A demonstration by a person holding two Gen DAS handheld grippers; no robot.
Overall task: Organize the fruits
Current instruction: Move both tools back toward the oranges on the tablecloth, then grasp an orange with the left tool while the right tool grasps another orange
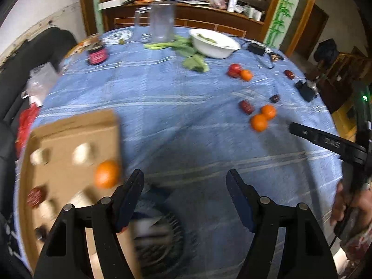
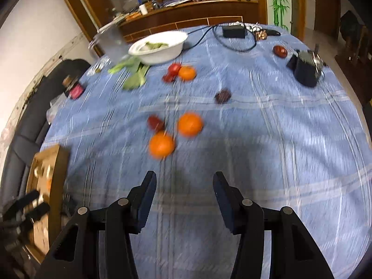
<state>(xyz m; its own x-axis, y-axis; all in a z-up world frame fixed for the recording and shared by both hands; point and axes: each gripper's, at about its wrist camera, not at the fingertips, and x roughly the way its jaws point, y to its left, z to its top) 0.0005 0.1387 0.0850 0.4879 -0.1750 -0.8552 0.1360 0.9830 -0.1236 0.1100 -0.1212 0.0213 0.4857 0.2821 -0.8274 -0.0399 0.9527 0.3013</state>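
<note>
Right gripper parted, empty, above blue cloth; nearest orange lies just ahead beside another. Left gripper parted, empty. Orange judged light, round, roll-prone: grip across widest part.

A wooden sideboard stands behind the round table, beside white walls and bamboo-patterned trim.

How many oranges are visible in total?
4: one in the cardboard box at, two together at and, one beside the tomatoes at. More may be hidden.
</note>
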